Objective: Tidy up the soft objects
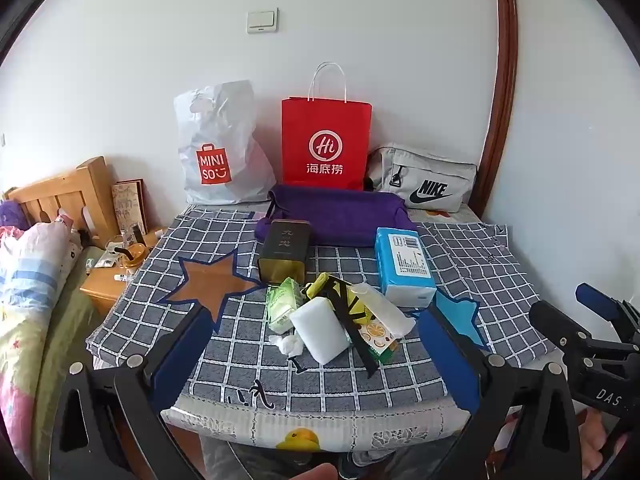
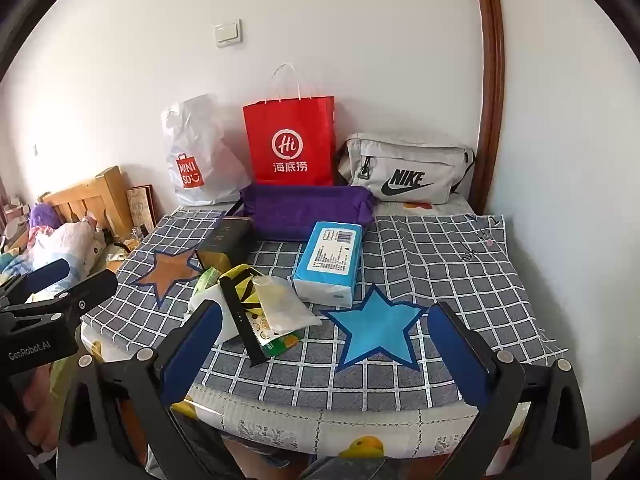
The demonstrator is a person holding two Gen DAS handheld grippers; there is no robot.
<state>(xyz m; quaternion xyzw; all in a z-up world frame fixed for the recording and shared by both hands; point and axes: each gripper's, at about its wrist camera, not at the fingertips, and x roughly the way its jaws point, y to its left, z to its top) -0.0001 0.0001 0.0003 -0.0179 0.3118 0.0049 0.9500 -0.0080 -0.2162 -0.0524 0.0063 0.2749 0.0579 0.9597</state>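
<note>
Here, the left gripper point(image 1: 316, 354) hangs above the near edge of the table point(image 1: 460, 256) with its jaws spread wide, gripping nothing. The pile of soft things lies just past its tips: a green pack point(image 1: 282, 304), a white sponge point(image 1: 320, 330), and what looks like a clear pouch point(image 1: 382, 310), the view being warped. The blue tissue pack point(image 1: 404, 266) sits beyond, right of the tin point(image 1: 284, 250). The right gripper point(image 2: 326, 346) is likewise spread and empty, the pile off its left finger and a blue star point(image 2: 376, 330) between its jaws.
</note>
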